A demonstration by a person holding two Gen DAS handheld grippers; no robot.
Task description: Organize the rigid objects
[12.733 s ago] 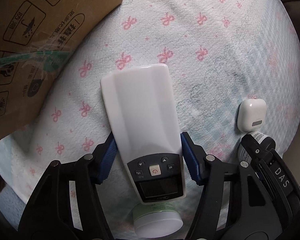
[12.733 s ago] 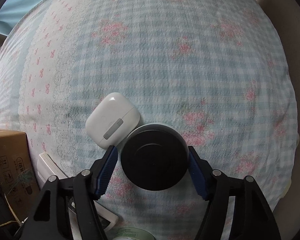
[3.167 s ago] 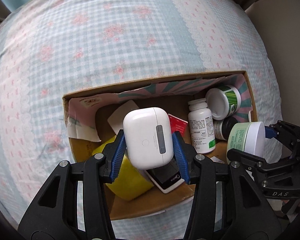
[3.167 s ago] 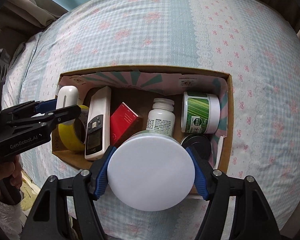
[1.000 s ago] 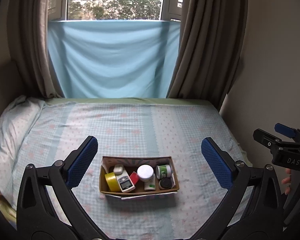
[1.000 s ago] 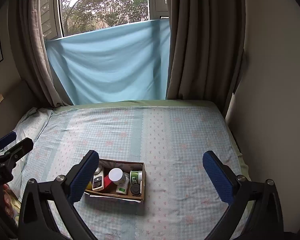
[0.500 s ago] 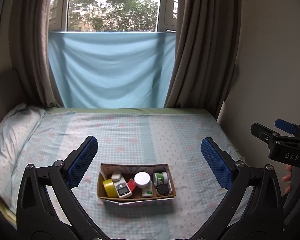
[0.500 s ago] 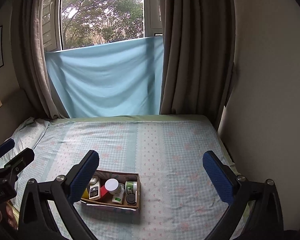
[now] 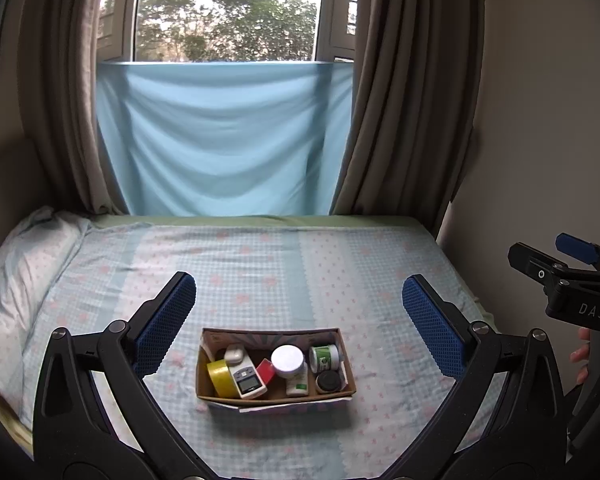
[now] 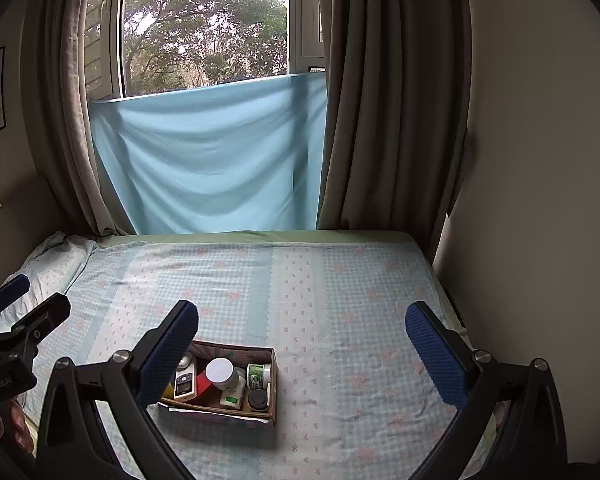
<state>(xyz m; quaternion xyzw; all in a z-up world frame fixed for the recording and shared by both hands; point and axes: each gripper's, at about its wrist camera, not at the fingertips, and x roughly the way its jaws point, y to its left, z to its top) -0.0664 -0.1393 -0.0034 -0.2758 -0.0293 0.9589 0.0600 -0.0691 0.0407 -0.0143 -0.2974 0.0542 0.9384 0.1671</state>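
I am holding my left gripper well above the bed, its blue-padded fingers spread wide and gripping nothing. My right gripper is hanging the same way, fingers wide apart and empty, off to the right of the left one. From the left view I am seeing the right gripper side-on at the far right edge, with part of my hand showing behind it.

The cardboard box is sitting on the checked bedspread near the foot of the bed, far below both grippers. Inside it the things are lying packed side by side: a yellow tape roll at the left end, a white earbud case behind it, a white handheld device with a small screen, a red packet, a white-lidded jar, a white pill bottle under it, a green-labelled tub, and a black round tin in the near right corner.

A pillow is lying at the left side of the bed, and a blue sheet is hanging across the window between brown curtains.
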